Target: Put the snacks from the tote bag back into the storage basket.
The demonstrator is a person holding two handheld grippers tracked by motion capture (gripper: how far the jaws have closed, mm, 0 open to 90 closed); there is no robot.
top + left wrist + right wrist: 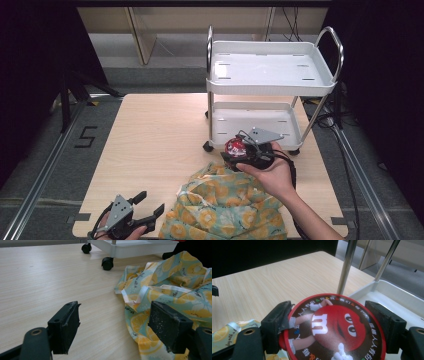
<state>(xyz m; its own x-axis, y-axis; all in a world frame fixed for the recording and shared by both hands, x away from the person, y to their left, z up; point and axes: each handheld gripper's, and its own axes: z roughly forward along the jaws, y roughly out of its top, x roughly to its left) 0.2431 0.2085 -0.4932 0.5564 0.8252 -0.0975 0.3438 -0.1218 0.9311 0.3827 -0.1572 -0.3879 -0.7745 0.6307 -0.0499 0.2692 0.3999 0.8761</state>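
A round red candy tin (334,327) with a cartoon figure on its lid sits between the jaws of my right gripper (329,326), which is shut on it. In the high view the tin (235,146) is held just above the lemon-print cloth bag (227,207), beside the lower shelf of the white cart (260,122). My left gripper (147,206) rests at the table's front left edge, open, with nothing between its jaws. The bag (172,292) lies just right of that gripper (115,327).
The white two-shelf cart (272,75) stands on black castors (107,263) at the table's far right, with chrome posts (347,265). Bare wooden tabletop (155,145) spreads over the left and middle. Dark floor and rails flank the table.
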